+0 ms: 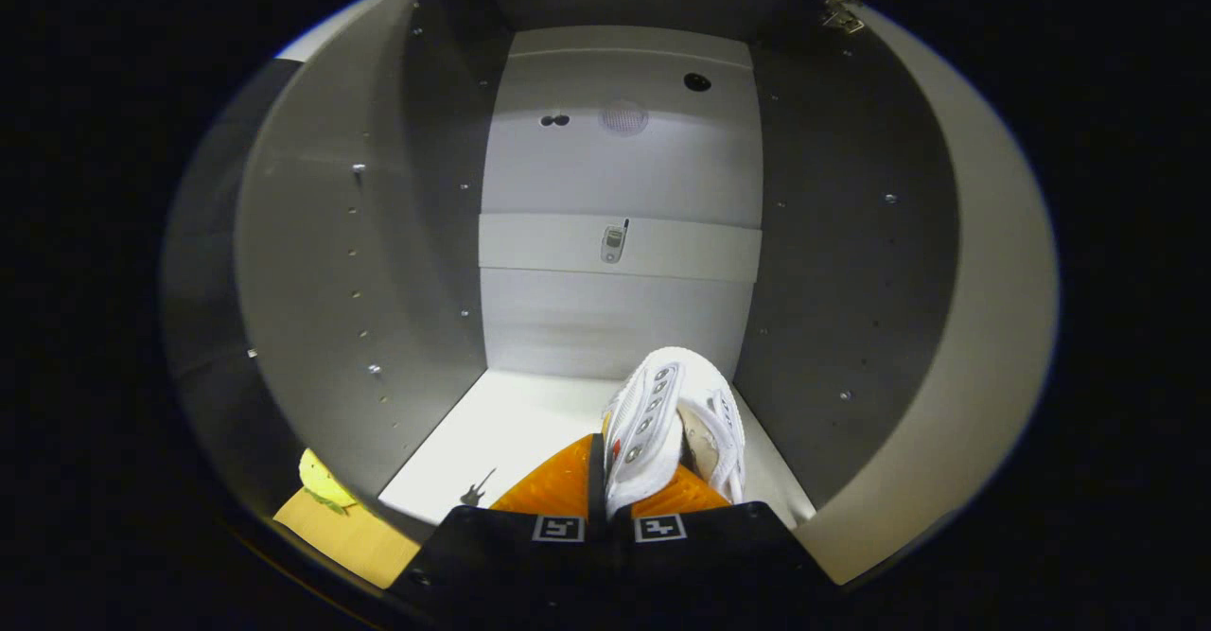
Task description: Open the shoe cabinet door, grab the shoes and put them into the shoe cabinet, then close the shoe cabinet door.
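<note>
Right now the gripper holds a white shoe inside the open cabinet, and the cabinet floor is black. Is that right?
Not quite. The gripper does hold the white shoe inside the open cabinet, but the gripper view shows the cabinet floor is white, not black.

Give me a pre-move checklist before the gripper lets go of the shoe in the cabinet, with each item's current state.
1. Door out of the way: ok, the cabinet interior lies open ahead.
2. Grip: ok, the gripper has both fingers closed on the white shoe by its upper edge.
3. Shoe inside the cabinet: ok, it is between the side walls, over the white shelf.
4. Shoe resting on the shelf: cannot tell, its underside is hidden.
5. Landing spot free: ok, only a small dark object lies left of the fingers.
6. Second shoe placed: cannot tell.
</note>
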`<state>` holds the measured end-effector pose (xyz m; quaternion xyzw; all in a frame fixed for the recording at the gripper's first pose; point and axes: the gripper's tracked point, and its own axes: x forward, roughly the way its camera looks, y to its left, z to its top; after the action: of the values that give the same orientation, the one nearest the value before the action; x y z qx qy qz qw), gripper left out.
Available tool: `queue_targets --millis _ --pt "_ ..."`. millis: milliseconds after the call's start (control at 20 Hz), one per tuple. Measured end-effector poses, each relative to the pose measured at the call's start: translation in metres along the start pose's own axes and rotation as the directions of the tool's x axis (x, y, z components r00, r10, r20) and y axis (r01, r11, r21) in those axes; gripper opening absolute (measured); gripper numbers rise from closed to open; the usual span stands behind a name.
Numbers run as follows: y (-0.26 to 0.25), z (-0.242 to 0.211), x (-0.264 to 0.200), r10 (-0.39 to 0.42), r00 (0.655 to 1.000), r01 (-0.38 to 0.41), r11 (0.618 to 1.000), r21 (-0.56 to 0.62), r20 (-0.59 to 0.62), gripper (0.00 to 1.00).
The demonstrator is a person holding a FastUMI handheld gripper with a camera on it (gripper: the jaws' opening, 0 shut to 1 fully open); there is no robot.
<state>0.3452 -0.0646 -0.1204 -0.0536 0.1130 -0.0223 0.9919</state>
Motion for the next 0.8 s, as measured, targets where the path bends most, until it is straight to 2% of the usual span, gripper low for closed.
queue_targets --millis 200,400,650,800 --pt "-0.003 -0.003 0.059 0.007 1.0 -0.007 1.0 0.024 -0.011 0.04" --pt "-0.001 -0.019 0.097 0.015 0.999 -0.013 0.999 0.045 -0.043 0.04" --pt "0.006 -0.029 0.107 0.03 0.998 -0.027 0.999 0.041 -0.062 0.04" --pt "0.002 -0.038 0.115 0.002 0.995 0.003 0.999 0.052 -0.095 0.05"
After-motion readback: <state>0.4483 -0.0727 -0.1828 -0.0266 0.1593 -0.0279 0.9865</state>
